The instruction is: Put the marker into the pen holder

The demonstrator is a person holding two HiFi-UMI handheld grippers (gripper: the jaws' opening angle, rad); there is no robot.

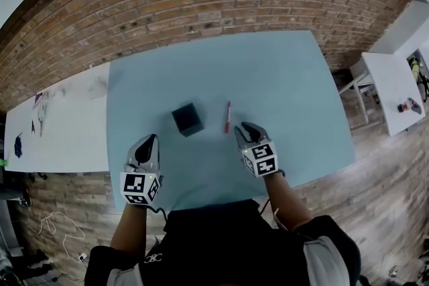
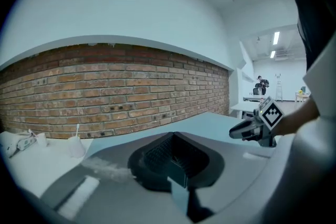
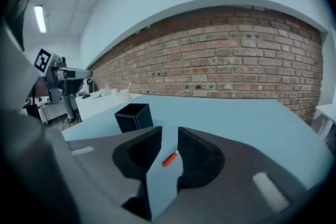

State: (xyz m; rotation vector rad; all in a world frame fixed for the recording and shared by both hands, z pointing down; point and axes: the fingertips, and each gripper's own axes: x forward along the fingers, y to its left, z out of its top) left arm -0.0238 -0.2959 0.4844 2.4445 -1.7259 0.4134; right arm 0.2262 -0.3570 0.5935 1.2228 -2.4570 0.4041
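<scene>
Marker [image 1: 228, 117]: on counter [image 1: 288, 77], right of pen holder [image 1: 187, 119], not yet picked up.
Right tongs [image 1: 242, 130]: apart, just below it.
Left tongs [image 1: 149, 141]: together, empty.

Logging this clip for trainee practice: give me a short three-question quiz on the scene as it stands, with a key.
1. True or false: the marker stands inside the pen holder.
2. Which gripper is nearer the marker? A: left gripper. B: right gripper.
3. Fill in: the right gripper's jaws are ____.
Key: 1 false, it lies flat on the blue table, apart from the pen holder. 2 B. 3 apart, gripping nothing.
</scene>
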